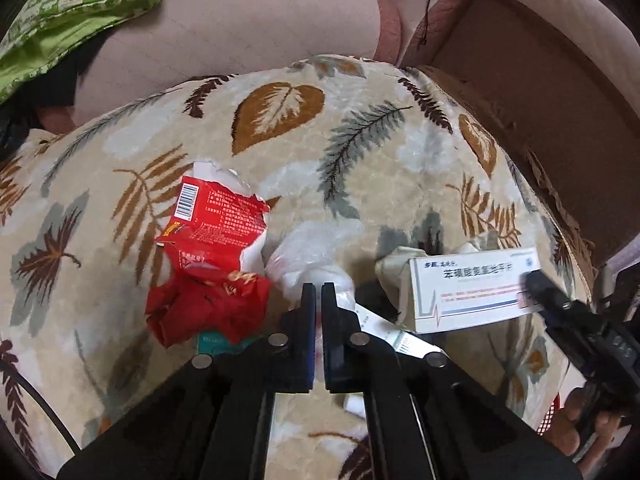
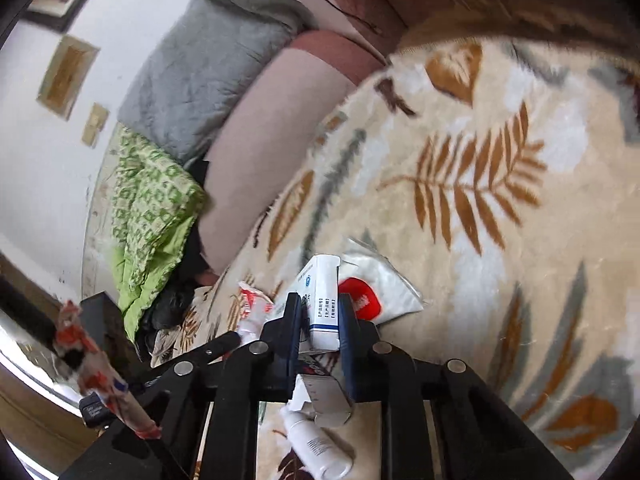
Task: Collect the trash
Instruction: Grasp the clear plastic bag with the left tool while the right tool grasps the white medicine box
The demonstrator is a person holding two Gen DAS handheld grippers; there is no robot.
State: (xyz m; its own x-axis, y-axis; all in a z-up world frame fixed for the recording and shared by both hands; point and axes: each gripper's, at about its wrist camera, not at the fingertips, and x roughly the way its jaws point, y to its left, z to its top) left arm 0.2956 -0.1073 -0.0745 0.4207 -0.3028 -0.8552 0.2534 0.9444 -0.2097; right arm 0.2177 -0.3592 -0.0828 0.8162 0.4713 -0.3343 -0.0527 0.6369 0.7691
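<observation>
Underneath everything, the leaf-patterned blanket (image 1: 280, 128) over the sofa carries the trash: a torn red wrapper (image 1: 212, 248) at left, a crumpled clear plastic bag (image 1: 308, 252) in the middle, and a white medicine box (image 1: 472, 292) at right. To do this step well, I judge each piece should be lifted straight up so nothing snags on the pile. The left gripper (image 1: 316, 296) is nearly pressed together, pinching the plastic bag, while the right gripper (image 2: 320, 316) clamps the medicine box between its fingers.

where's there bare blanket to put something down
Free: the leaf-print blanket beyond the red wrapper, toward the pink cushion. Crowded: near both grippers, where wrapper, clear plastic bag and white medicine box cluster.
</observation>
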